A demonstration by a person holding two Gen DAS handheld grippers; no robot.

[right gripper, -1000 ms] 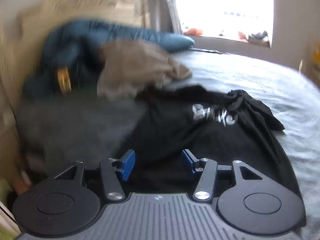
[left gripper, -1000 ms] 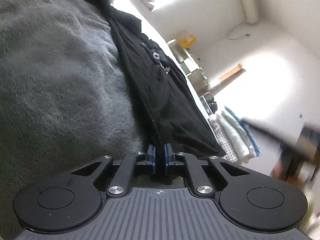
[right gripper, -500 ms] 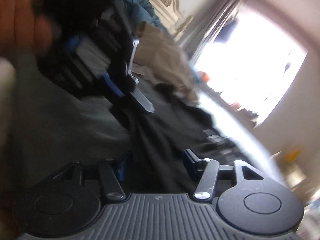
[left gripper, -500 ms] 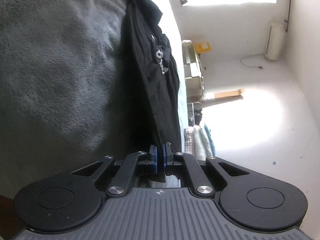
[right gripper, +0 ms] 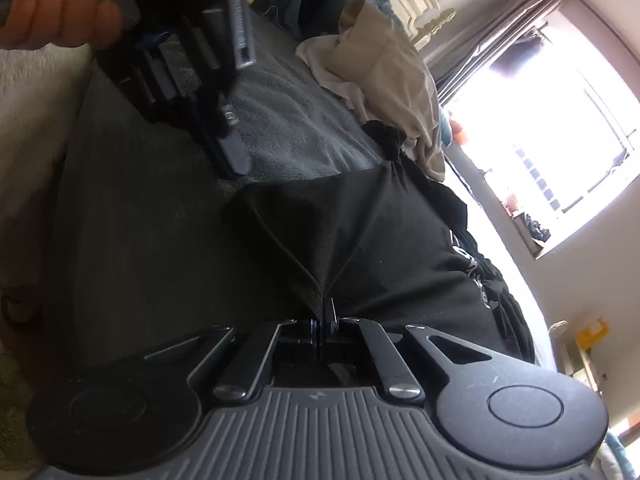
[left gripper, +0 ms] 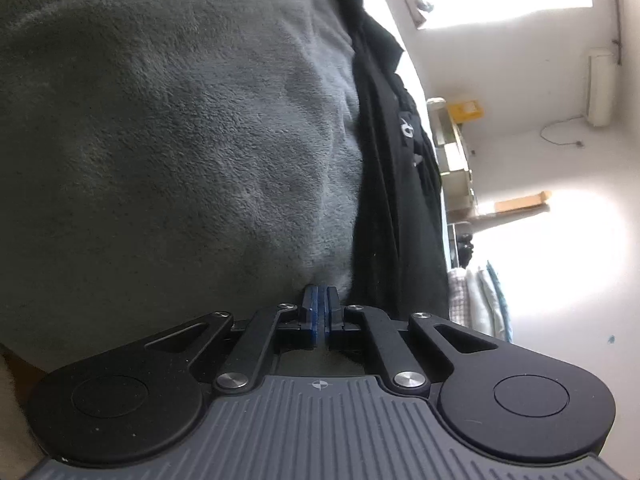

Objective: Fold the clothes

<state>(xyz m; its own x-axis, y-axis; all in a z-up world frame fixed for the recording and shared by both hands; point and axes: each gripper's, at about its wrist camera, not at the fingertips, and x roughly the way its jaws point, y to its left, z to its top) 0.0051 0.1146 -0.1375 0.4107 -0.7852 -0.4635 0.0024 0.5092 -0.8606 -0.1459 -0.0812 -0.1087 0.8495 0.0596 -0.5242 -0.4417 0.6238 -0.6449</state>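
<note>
Black cloth is what your right claw [right gripper: 323, 312] has just closed on: a pinched edge of the black T-shirt [right gripper: 360, 240], which lies spread on the bed's grey fleece blanket [right gripper: 160, 260]. Your left claw [left gripper: 321, 300] is pressed together at the blanket just beside the shirt's edge; whether cloth sits in it, you cannot tell. A beige garment [right gripper: 392, 68] lies heaped beyond the shirt.
</note>
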